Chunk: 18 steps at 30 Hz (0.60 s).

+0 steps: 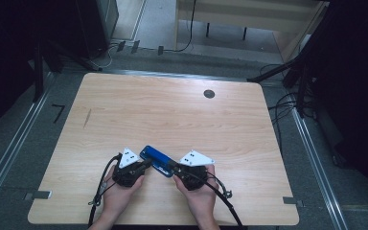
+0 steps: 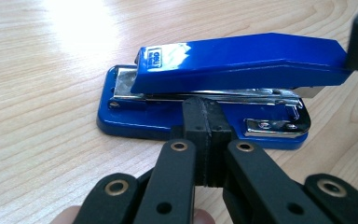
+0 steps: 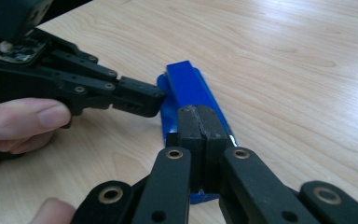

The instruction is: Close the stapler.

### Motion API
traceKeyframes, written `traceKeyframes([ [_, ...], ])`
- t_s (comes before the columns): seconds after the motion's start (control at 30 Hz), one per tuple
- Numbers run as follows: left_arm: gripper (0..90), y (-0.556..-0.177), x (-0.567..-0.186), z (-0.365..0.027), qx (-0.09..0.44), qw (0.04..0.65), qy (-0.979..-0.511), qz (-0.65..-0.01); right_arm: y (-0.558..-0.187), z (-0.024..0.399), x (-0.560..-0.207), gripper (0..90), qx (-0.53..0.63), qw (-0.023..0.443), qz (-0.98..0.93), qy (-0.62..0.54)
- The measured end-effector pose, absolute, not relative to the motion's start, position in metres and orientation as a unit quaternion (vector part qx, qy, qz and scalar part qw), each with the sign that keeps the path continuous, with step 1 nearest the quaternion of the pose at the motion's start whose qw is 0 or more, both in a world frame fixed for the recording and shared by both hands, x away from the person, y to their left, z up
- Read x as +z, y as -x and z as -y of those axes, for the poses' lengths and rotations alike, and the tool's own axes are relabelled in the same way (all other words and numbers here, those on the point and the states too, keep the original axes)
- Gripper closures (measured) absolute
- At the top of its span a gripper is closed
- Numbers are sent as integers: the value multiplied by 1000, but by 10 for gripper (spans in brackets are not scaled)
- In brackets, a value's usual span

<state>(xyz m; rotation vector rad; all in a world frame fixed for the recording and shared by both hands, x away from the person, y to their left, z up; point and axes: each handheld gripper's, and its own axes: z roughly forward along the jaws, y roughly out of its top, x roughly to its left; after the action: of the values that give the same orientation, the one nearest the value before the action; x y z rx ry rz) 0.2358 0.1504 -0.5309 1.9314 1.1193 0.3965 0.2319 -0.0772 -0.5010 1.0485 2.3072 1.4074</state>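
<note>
A blue stapler (image 1: 156, 160) with a chrome magazine lies flat on the wooden table (image 1: 172, 115) near its front edge. In the left gripper view its long side (image 2: 233, 65) faces me. My left gripper (image 2: 206, 114) is shut, with nothing between its pads, and its tip rests against the stapler's side at the middle. My right gripper (image 3: 200, 119) is also shut and empty, its tip sitting over one end of the stapler (image 3: 191, 88). In the high view the left gripper (image 1: 146, 165) and right gripper (image 1: 173, 167) meet the stapler from either side, each held in a hand.
A round grommet hole (image 1: 209, 94) sits near the table's far edge, and a dark streak (image 1: 87, 118) marks the left part. Beyond the table stand a pale desk (image 1: 249, 19), floor cables (image 1: 282, 103) and dark stands on both sides.
</note>
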Motion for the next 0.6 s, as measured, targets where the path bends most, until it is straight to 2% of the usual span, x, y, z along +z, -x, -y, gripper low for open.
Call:
traceKeyframes([
  [0.4,900,-233,-526,-178,199,412,-752,-475,-220,64,-520,900,468,100,-806,-348],
  [0.43,815,-233,-526,-182,199,412,-750,-478,-220,63,-525,900,461,99,-810,-350],
  [0.5,755,-233,-526,-189,201,413,-745,-484,-221,62,-529,900,454,96,-813,-352],
  [0.53,755,-233,-525,-193,206,412,-742,-487,-221,62,-529,900,454,96,-813,-352],
  [0.6,655,-232,-524,-199,219,406,-739,-490,-222,61,-533,900,448,91,-816,-353],
])
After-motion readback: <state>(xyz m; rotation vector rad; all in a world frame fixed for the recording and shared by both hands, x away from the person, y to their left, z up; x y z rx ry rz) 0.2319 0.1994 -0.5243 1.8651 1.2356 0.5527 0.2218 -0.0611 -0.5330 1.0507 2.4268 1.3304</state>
